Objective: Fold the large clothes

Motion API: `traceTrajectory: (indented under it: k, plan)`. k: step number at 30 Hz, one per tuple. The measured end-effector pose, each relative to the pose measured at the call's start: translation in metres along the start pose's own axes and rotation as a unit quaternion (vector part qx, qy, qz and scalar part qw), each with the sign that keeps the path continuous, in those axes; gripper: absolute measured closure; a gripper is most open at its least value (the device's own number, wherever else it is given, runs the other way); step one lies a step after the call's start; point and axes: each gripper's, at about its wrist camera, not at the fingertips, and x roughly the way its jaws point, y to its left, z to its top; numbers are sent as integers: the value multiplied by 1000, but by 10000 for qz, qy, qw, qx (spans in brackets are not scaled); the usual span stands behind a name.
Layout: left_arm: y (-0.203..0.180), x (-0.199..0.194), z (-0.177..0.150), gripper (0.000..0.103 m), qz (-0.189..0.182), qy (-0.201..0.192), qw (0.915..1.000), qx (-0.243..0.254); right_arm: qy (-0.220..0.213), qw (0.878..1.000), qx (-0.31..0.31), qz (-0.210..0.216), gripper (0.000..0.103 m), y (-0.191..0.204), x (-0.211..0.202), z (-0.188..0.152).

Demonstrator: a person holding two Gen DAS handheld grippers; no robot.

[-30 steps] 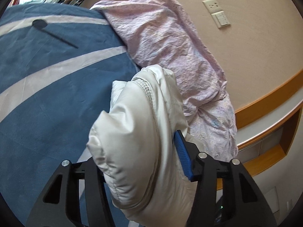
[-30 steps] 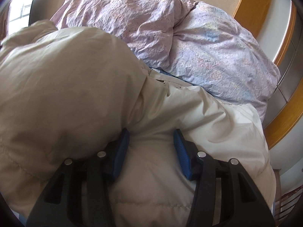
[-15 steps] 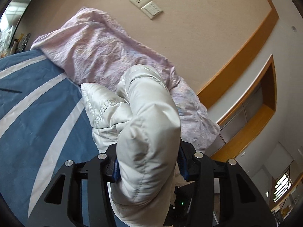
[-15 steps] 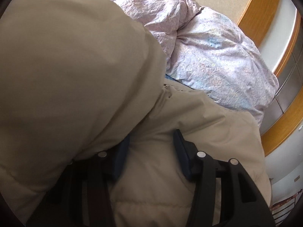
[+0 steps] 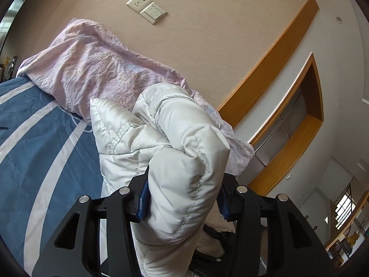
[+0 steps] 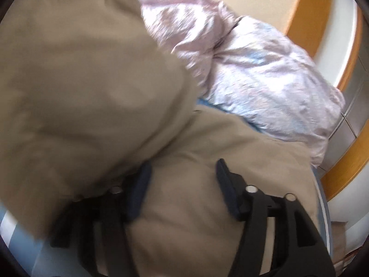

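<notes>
- Where the left wrist view looks across it, the bed (image 5: 34, 152) fills the lower left under a blue cover with pale stripes, and your work sits on it near the wall.
- The beige wall (image 5: 207, 34) rises behind the bed, edged by a wooden trim band (image 5: 272, 64) that curves down to the right.
- A crumpled pink quilt (image 5: 96, 73) lies heaped along the head of the bed against that wall; in the right wrist view the same quilt (image 6: 265, 78) sits just beyond the garment, blurred.
- The white puffer jacket (image 5: 161, 143) is bunched up on the bed in front of the quilt, touching it, with one thick quilted fold lifted towards your left hand.
- In the right wrist view the jacket (image 6: 80, 80) covers most of the picture, one puffy mass at the left and flatter fabric beneath the fingers.
- Your left gripper (image 5: 182, 198) is clenched on that raised fold: both blue pads (image 5: 141, 198) press into the padding from either side.
- Your right gripper (image 6: 182, 184) has its jaws opening; jacket fabric lies between the fingers, and the right pad (image 6: 227, 184) stands clear of it, so the cloth is released there.
- A socket and switch plate (image 5: 146, 8) sits high on the wall above the quilt.
</notes>
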Motion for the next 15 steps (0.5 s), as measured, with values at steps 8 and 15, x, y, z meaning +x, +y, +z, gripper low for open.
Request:
traceTrajectory:
  k: [8,15]
  plan:
    - [-40,14,-9,56,-359,146,9983,439,-31,9919,1072,-676,30,-82,-28,-29]
    - [-86,37,-31,56,-752,450,9914,968,394,9750,2171,-274,30,-133,-9,-52]
